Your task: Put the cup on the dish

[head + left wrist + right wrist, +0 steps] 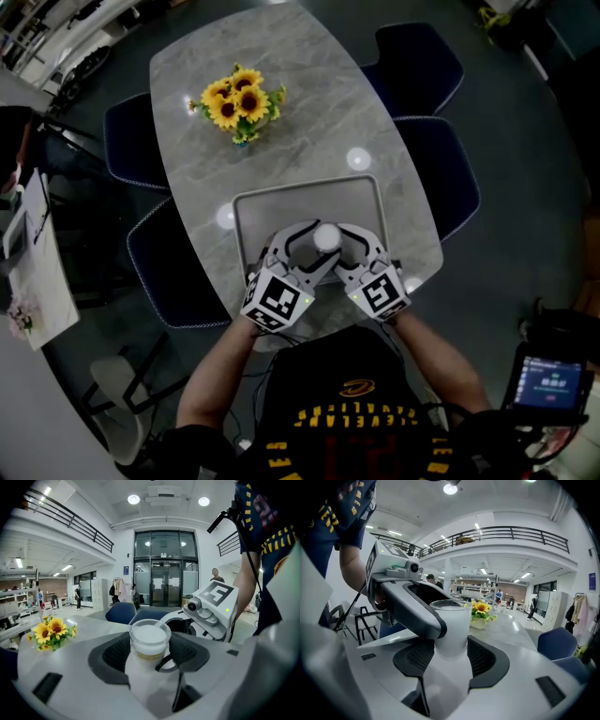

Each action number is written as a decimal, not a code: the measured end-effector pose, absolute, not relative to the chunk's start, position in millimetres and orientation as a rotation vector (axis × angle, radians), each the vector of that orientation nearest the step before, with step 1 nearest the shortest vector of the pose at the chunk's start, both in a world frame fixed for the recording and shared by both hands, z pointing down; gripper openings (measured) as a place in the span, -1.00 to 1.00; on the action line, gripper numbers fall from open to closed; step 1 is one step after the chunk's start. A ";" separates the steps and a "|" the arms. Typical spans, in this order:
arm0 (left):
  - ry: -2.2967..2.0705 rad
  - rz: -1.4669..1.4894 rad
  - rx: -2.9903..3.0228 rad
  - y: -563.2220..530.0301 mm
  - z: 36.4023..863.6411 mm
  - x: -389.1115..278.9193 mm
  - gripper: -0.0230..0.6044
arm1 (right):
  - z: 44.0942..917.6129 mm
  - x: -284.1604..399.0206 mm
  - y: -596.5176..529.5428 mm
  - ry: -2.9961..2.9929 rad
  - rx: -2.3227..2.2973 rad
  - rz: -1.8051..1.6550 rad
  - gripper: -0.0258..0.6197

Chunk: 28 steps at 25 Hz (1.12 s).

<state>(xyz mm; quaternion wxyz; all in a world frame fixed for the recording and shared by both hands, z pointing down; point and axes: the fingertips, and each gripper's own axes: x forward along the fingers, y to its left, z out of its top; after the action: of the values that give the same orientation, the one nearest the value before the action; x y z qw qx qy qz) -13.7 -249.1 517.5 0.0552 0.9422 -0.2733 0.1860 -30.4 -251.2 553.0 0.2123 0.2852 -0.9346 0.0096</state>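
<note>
A frosted white cup (326, 237) is over the front part of the grey rectangular dish (309, 195) on the marble table. Both grippers meet at it. From the left, my left gripper (302, 247) is shut on the cup. My right gripper (350, 243) grips the same cup from the right. In the left gripper view the cup (149, 641) stands upright between the black pads of the left gripper (149, 654), with the right gripper's marker cube (216, 597) behind it. In the right gripper view the cup (451, 627) fills the gap of the right gripper (449, 654). I cannot tell whether the cup's base touches the dish.
A small vase of sunflowers (238, 103) stands further back on the table (309, 84). Dark blue chairs (424, 66) line both long sides. The table's front edge runs just below the grippers. A lit screen device (548, 380) sits at the lower right.
</note>
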 end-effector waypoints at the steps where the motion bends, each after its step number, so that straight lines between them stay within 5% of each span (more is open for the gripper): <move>1: -0.827 0.573 2.853 -250.2 520.9 -14.4 -0.10 | 555.9 -30.9 -252.3 -2.587 0.794 0.035 -0.21; 28: -0.733 0.754 2.781 -245.4 576.2 -16.5 -0.10 | 605.3 -32.3 -249.5 -2.441 0.761 0.081 -0.21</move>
<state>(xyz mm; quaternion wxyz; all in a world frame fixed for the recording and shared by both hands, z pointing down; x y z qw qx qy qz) -16.5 -245.4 576.2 0.0839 0.9320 -0.2458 0.2528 -32.3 -249.5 605.3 0.2878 0.2848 -0.9138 0.0302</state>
